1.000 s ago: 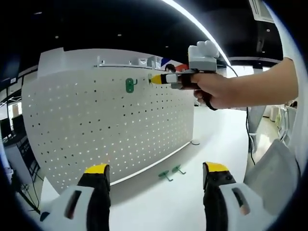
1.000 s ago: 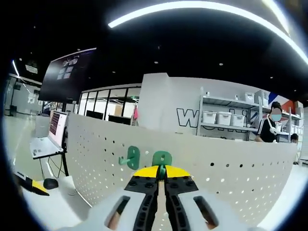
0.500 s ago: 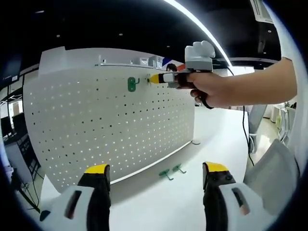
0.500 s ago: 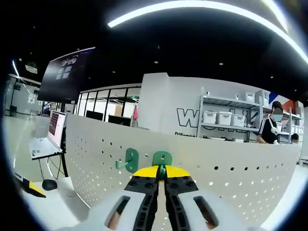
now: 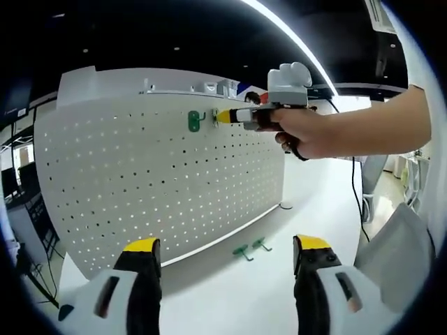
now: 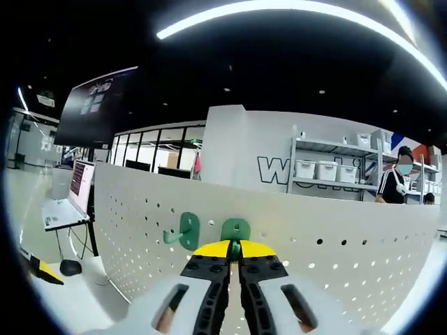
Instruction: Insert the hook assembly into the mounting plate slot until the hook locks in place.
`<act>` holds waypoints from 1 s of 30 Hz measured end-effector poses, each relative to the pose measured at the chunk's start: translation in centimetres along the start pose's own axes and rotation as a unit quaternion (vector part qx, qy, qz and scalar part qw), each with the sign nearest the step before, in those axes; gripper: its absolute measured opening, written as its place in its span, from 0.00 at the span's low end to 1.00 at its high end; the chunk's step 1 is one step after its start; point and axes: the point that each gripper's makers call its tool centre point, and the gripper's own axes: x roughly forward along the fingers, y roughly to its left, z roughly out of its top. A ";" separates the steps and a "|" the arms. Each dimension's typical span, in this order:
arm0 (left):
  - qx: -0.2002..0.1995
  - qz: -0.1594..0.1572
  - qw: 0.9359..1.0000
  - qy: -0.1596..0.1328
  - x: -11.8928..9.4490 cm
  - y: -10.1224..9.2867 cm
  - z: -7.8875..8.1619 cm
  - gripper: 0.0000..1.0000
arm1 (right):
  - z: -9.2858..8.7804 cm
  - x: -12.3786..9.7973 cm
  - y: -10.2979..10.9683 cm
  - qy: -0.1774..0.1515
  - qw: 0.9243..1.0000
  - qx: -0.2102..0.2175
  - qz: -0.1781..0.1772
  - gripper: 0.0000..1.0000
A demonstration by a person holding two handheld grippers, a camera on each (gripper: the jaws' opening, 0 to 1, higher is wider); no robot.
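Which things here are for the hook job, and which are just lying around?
For the job:
- green hook pinched in the right gripper, at the pegboard
- green hook already hanging on the pegboard
- left gripper, open, holding nothing

Just lying about:
- two spare green hooks on the white table
- laptop
- shelves with bins

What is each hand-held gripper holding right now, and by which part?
The right hand-held gripper pinches a green hook by its projecting stem, backplate against the pegboard. The left hand-held gripper holds nothing.
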 end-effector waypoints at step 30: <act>-0.024 -0.016 0.999 -0.019 -0.8 -0.6 0.0 0.78 | -0.8 0.7 0.4 0.036 0.995 -0.018 -0.089 0.03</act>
